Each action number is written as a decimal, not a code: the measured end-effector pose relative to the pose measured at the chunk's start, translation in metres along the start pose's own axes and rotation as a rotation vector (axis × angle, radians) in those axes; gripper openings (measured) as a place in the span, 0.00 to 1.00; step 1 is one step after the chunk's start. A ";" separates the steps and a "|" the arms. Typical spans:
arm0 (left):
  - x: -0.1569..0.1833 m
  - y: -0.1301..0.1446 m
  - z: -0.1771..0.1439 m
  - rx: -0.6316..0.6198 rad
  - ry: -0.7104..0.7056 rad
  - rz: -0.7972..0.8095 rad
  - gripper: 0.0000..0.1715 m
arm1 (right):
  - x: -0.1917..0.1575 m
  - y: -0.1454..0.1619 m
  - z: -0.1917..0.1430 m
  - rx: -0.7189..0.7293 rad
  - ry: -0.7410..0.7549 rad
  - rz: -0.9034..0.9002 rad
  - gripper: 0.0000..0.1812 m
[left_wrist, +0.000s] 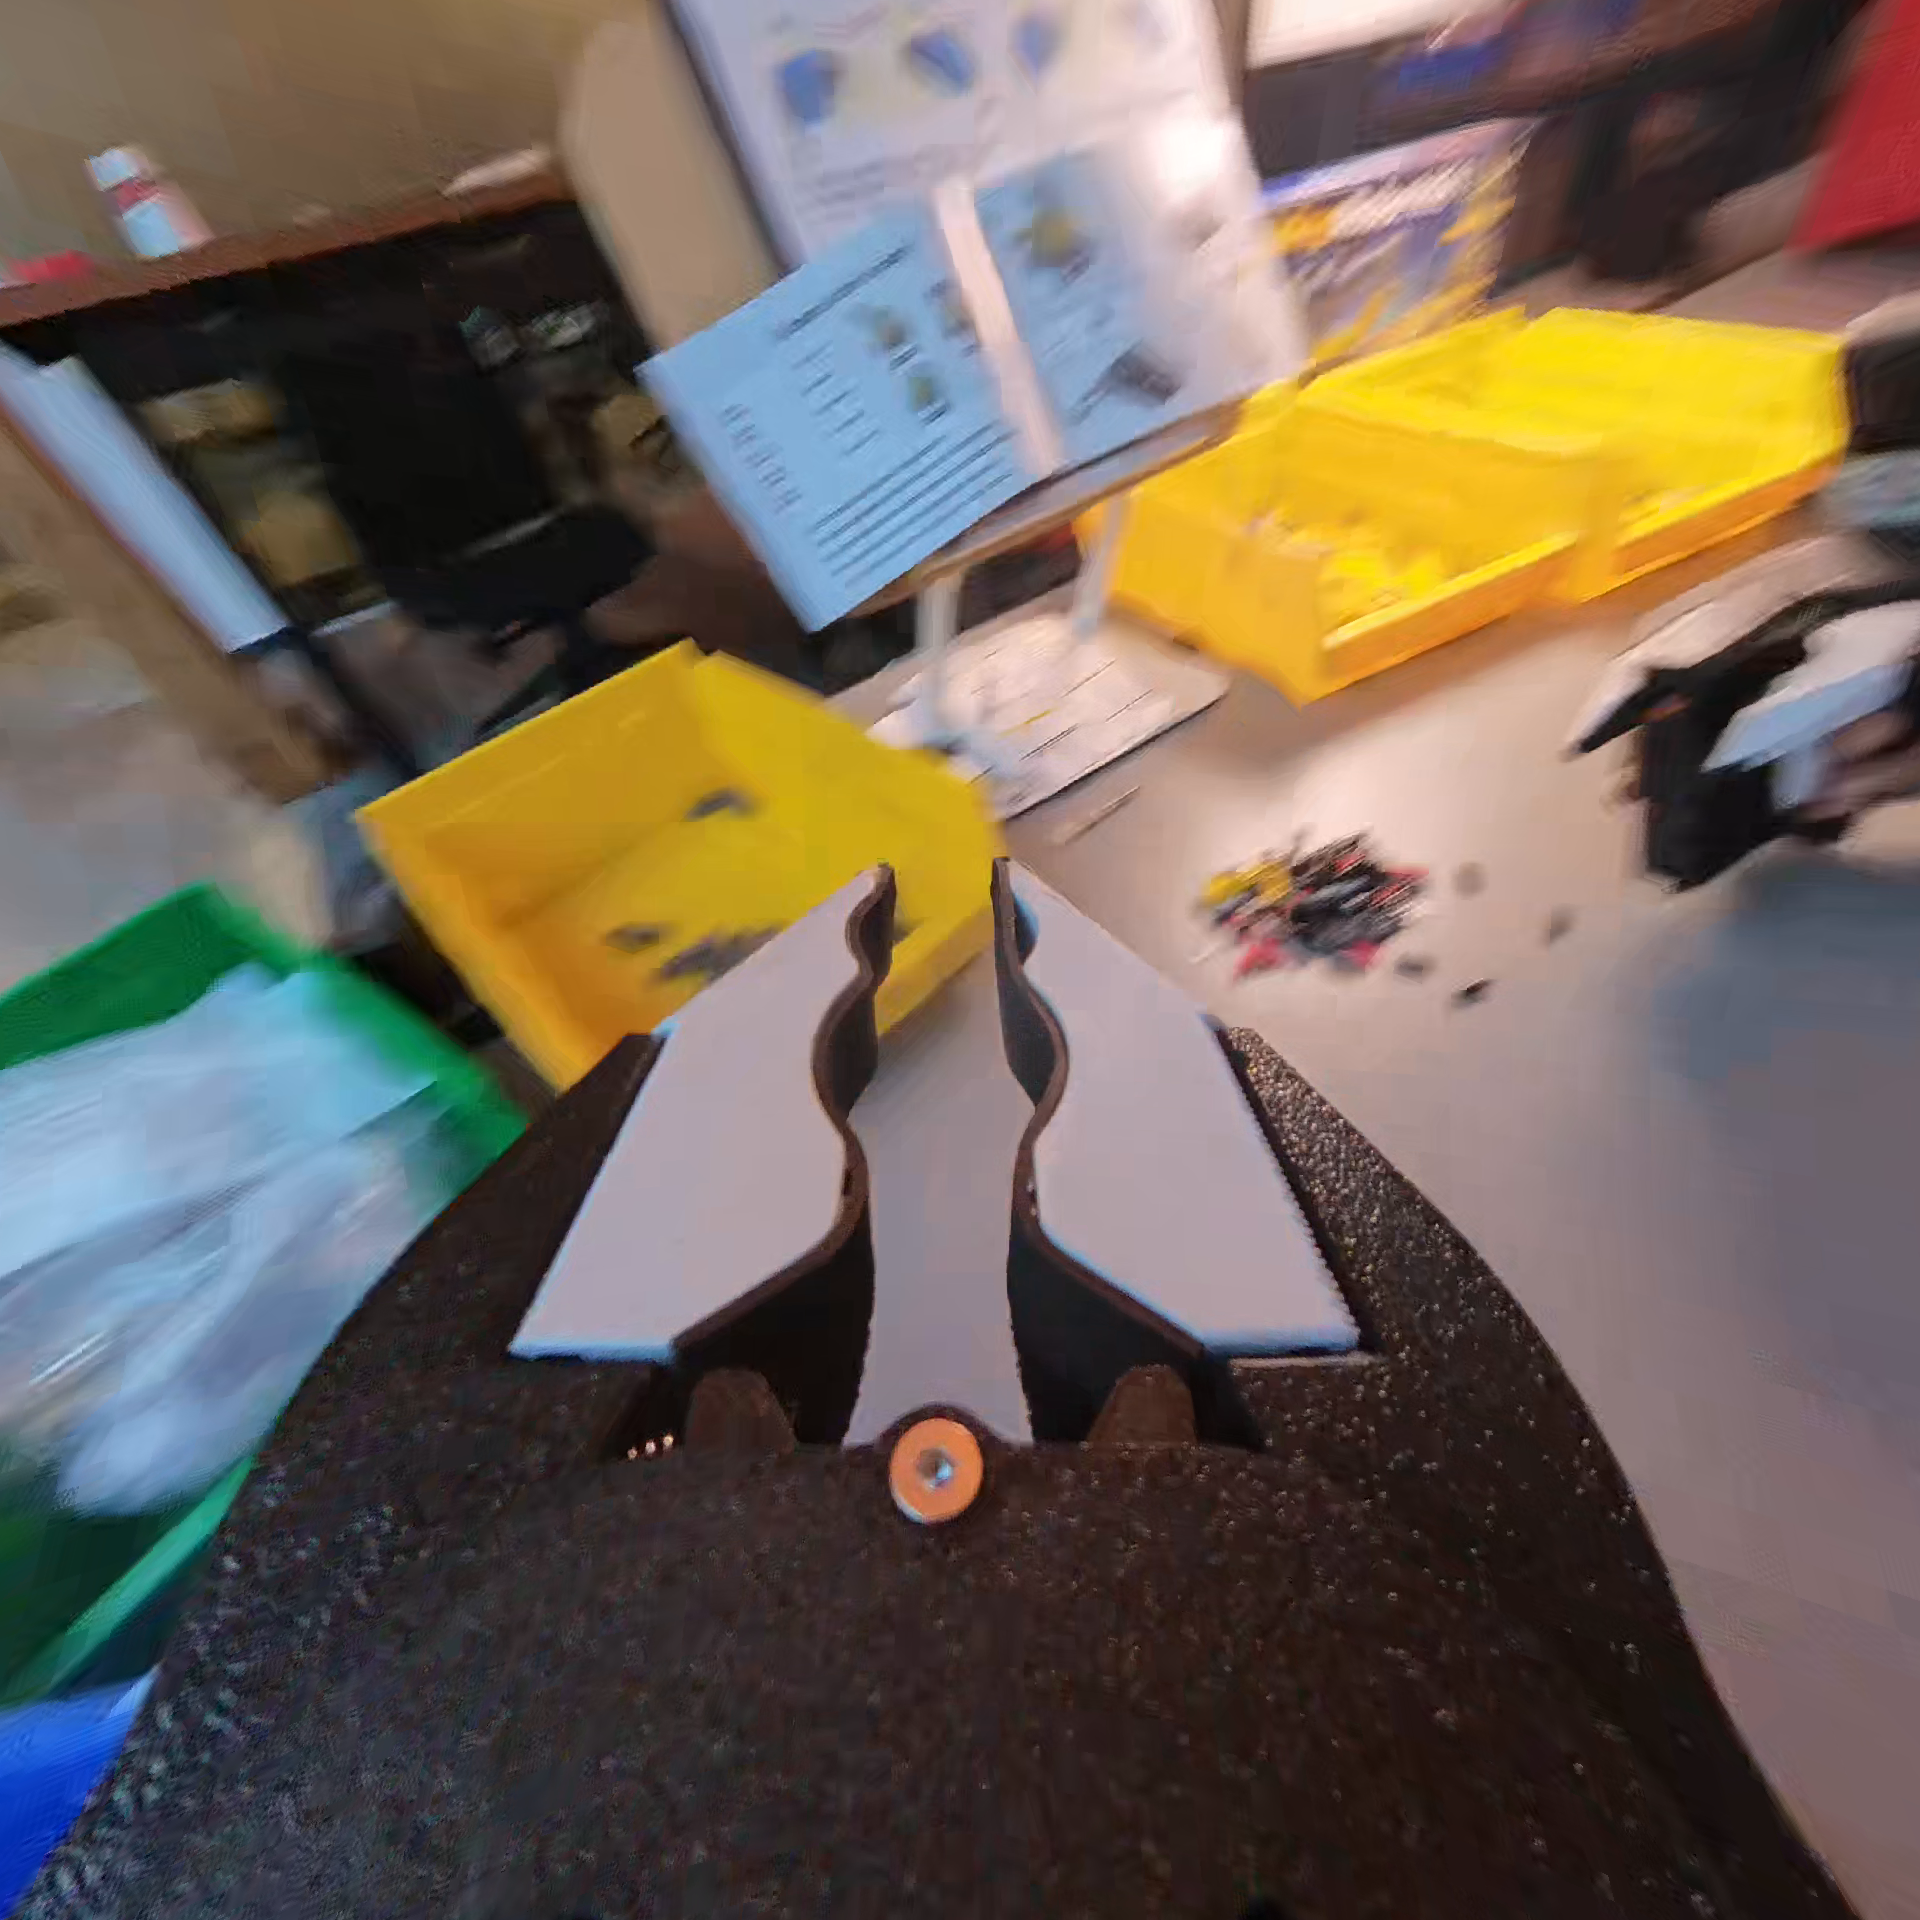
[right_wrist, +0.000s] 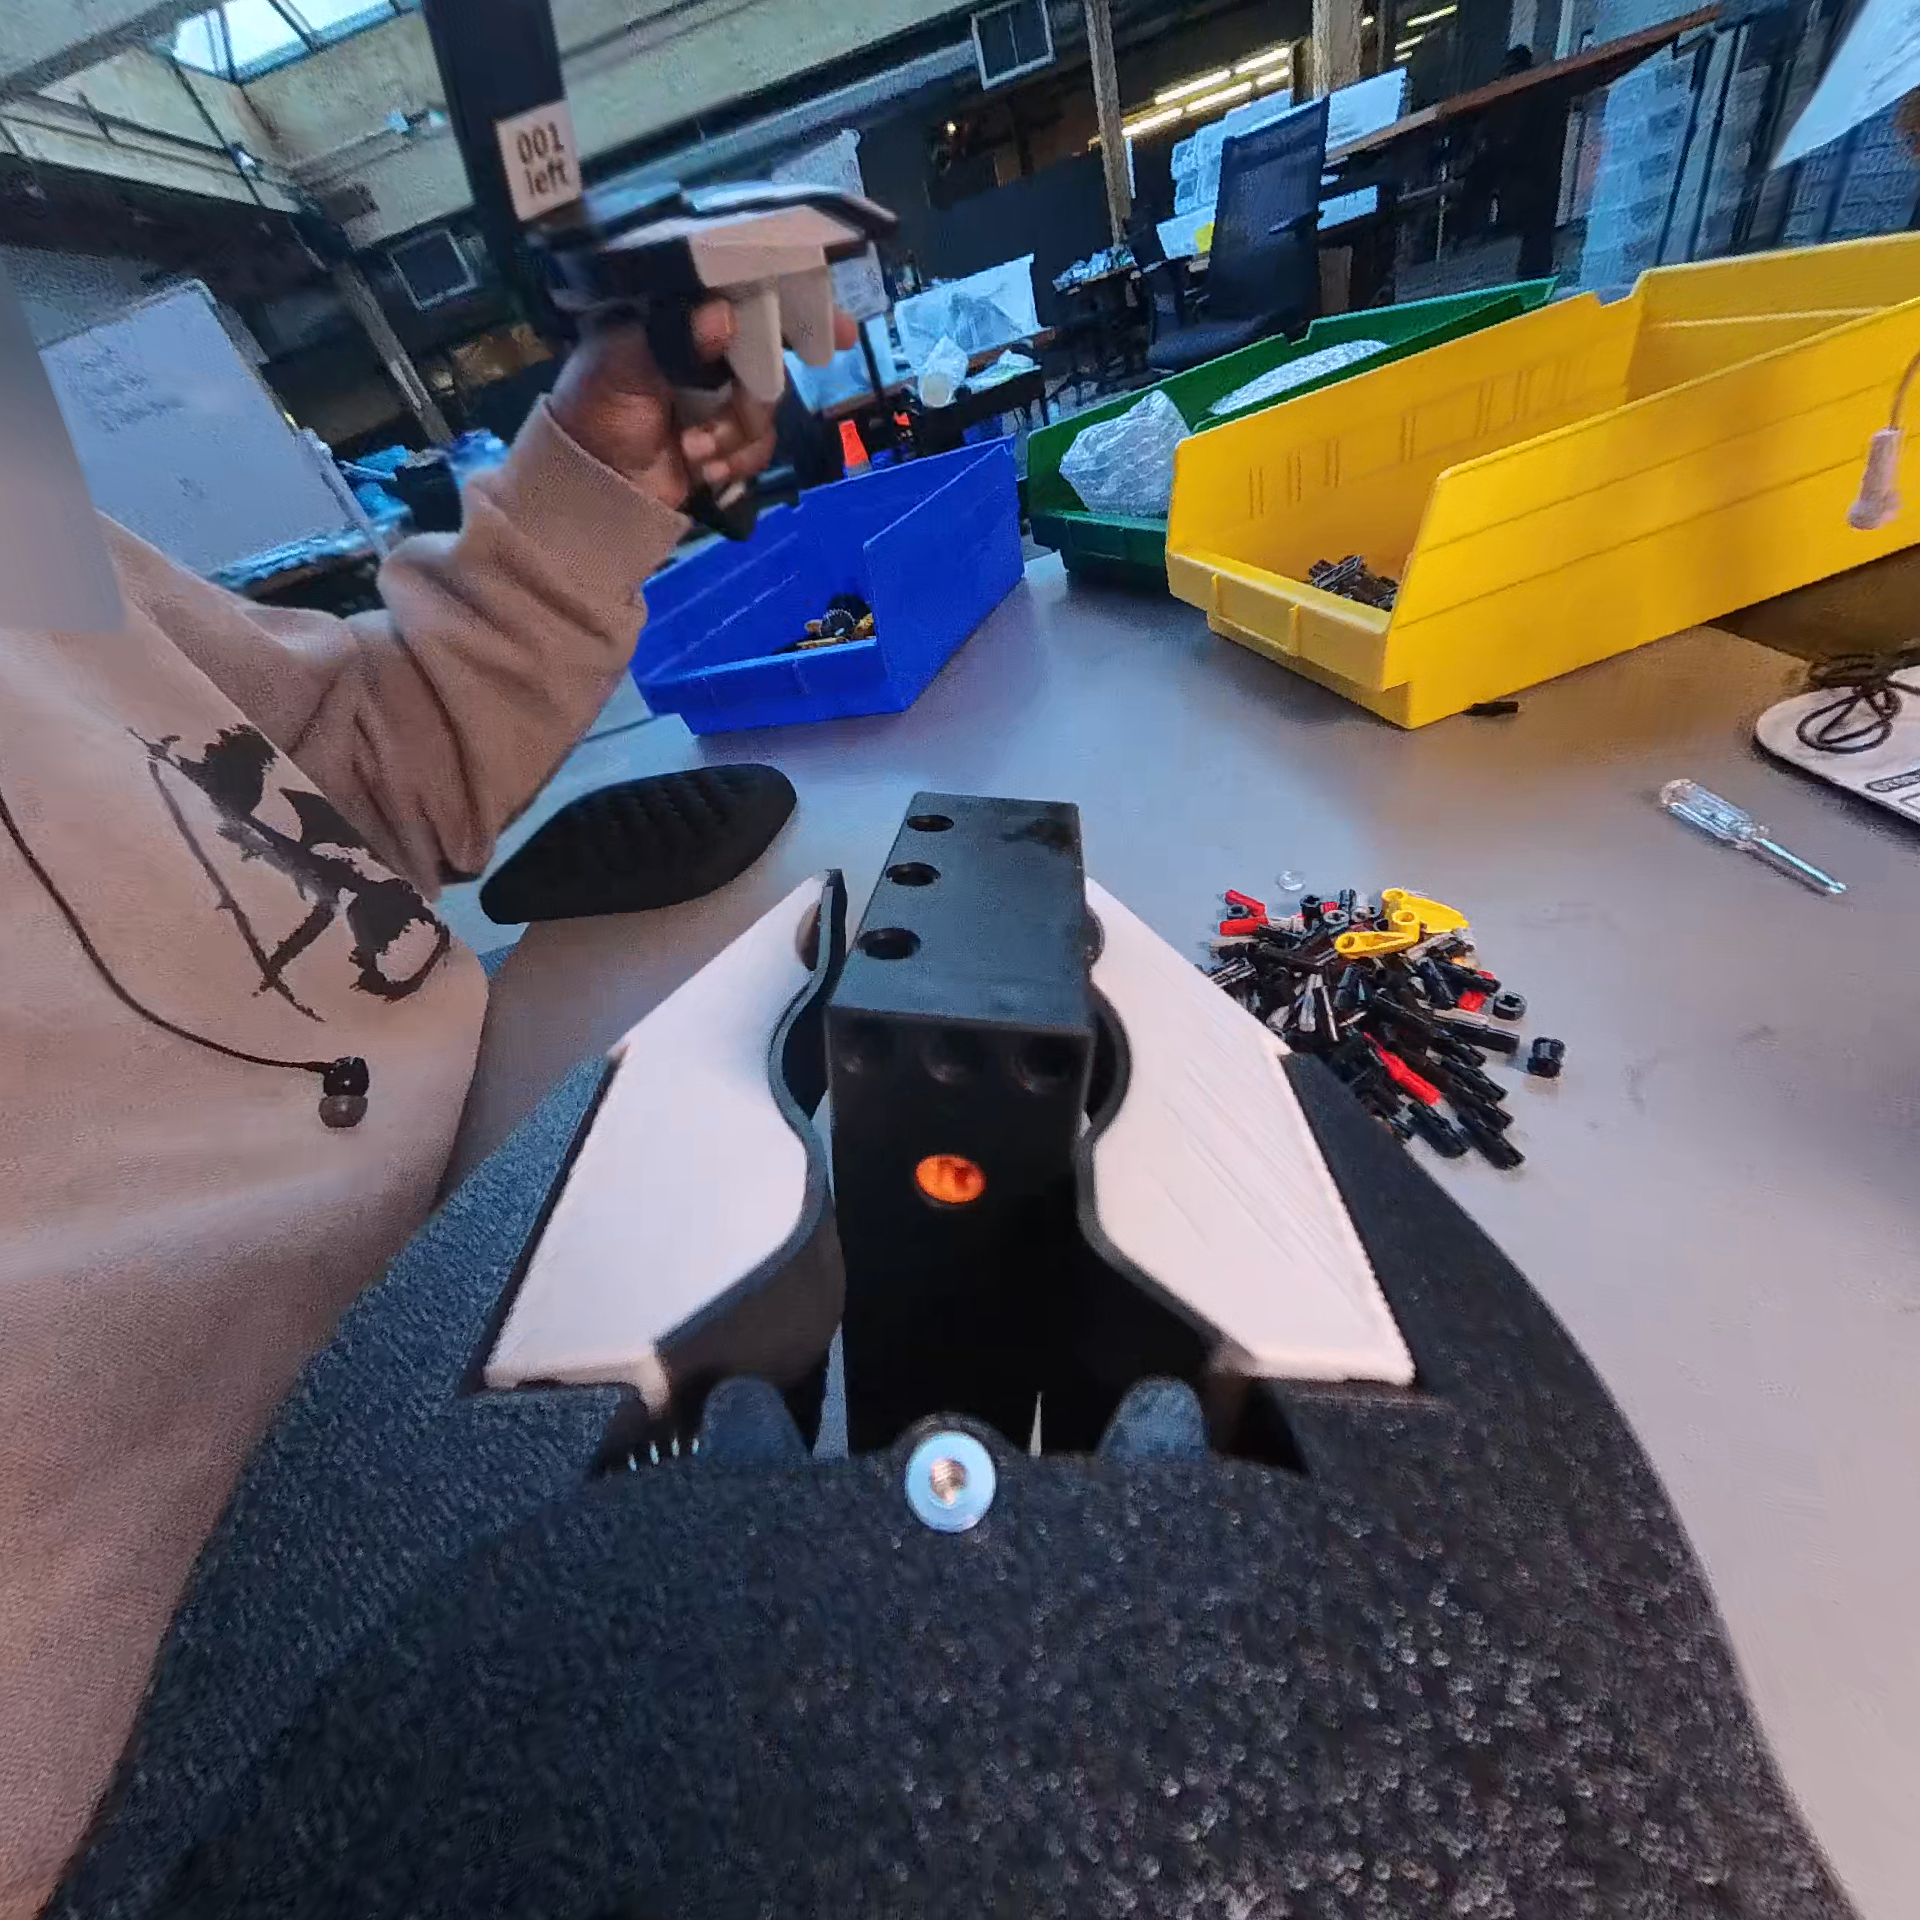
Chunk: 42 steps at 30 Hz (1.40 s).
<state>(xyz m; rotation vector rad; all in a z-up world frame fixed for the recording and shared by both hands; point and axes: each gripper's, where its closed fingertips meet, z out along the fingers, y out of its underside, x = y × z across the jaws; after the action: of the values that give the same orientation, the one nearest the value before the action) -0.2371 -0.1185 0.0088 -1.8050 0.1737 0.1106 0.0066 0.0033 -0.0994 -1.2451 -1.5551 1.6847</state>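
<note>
My right gripper (right_wrist: 961, 904) is clamped on a black block (right_wrist: 971, 997), held above the grey table (right_wrist: 1143, 748) by its long side faces. I'd judge it rigid, smooth, fairly light and not fragile; it is rectangular with round holes. My left gripper (left_wrist: 943, 883) is empty, jaws narrowly parted, over a yellow bin (left_wrist: 665, 831). A pile of small parts (right_wrist: 1371, 1018) lies nearby.
</note>
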 end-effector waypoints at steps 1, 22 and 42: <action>-0.031 0.012 -0.025 -0.106 -0.105 0.029 0.10 | 0.002 -0.001 -0.001 0.006 0.001 0.012 0.22; -0.166 0.282 -0.205 -1.364 0.088 0.346 0.14 | 0.016 0.009 0.002 -0.004 0.058 0.058 0.22; -0.164 0.292 -0.205 -1.489 0.259 0.452 0.03 | 0.018 0.015 0.005 -0.024 0.055 0.078 0.22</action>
<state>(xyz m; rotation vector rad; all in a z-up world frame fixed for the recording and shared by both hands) -0.4541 -0.3755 -0.1942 -3.2273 0.8510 0.3996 -0.0024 0.0136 -0.1188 -1.3693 -1.5165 1.6700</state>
